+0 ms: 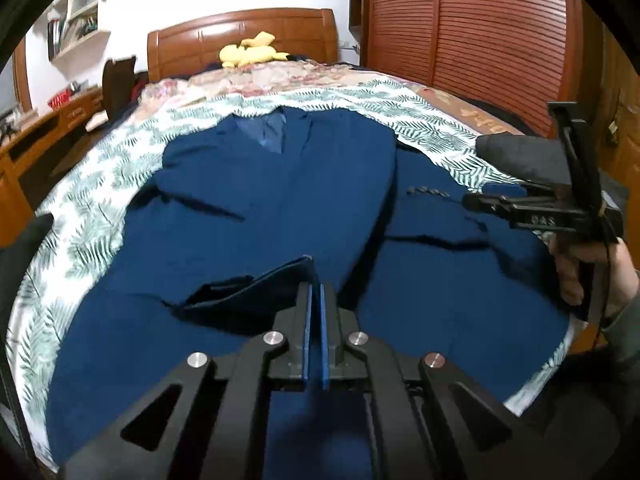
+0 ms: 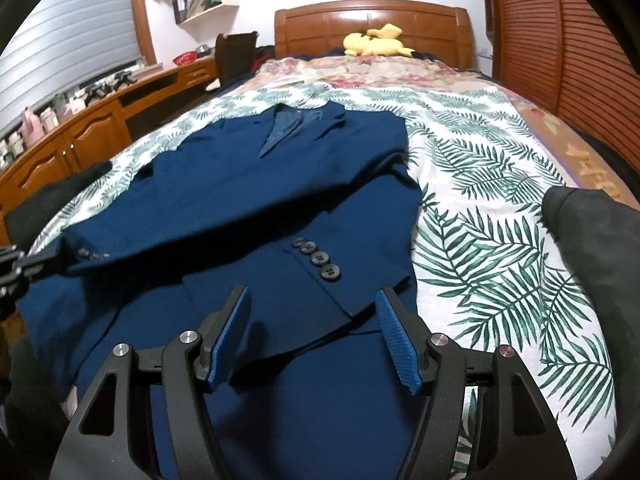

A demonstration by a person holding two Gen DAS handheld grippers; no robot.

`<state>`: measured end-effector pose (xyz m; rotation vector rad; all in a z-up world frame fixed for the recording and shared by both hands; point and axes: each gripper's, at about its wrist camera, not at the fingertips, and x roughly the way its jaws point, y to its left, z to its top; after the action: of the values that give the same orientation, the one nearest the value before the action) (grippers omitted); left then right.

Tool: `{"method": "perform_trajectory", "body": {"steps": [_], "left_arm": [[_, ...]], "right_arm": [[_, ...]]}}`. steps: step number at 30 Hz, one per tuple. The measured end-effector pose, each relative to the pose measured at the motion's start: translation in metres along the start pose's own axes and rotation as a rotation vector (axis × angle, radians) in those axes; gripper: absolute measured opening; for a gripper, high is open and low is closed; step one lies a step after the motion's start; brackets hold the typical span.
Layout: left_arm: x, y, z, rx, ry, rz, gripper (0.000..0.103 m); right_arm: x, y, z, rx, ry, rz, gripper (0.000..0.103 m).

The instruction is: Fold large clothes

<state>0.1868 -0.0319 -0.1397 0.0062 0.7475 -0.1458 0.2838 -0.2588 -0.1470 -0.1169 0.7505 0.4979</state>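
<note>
On bed (image 2: 500, 168): navy jacket (image 1: 280, 184) spread flat, collar toward headboard. Cloth soft, limp, fairly heavy; best taken at hem or cuff edge. Left gripper (image 1: 316, 292) pinched on sleeve cuff (image 1: 256, 284); right gripper (image 2: 314, 300) apart, empty, above buttoned cuff (image 2: 320, 264).

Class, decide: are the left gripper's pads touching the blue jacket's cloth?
Touching. The left wrist view shows the left gripper shut on a raised fold of the jacket.

Your jacket (image 2: 248, 200) is deep navy, dark grey buttons (image 2: 318, 258). Sheet (image 2: 492, 216) white with green fern leaves. Quilt (image 2: 372, 72) beyond: faded pink floral. Plush (image 2: 376, 42) yellow. Your gripper pads (image 2: 396, 336) ribbed blue.
</note>
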Motion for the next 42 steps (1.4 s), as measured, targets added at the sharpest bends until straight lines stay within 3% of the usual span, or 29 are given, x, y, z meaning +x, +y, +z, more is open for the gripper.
{"method": "perform_trajectory", "body": {"steps": [8,15,34,42], "left_arm": [[-0.027,0.018,-0.015,0.002,-0.019,0.016,0.003],[-0.050,0.063,-0.032,-0.037,-0.033,0.106,0.006],[-0.055,0.165,-0.075,-0.147,0.071,0.256,0.023],[-0.045,0.181,-0.083,-0.189,0.096,0.224,0.027]], "right_arm": [[0.002,-0.001,0.003,0.013,0.000,-0.019,0.066],[0.008,0.011,0.003,-0.039,0.008,0.000,0.066],[0.023,0.013,-0.004,-0.054,0.041,-0.030,0.066],[0.013,0.014,-0.001,-0.068,0.028,-0.067,0.066]]}}
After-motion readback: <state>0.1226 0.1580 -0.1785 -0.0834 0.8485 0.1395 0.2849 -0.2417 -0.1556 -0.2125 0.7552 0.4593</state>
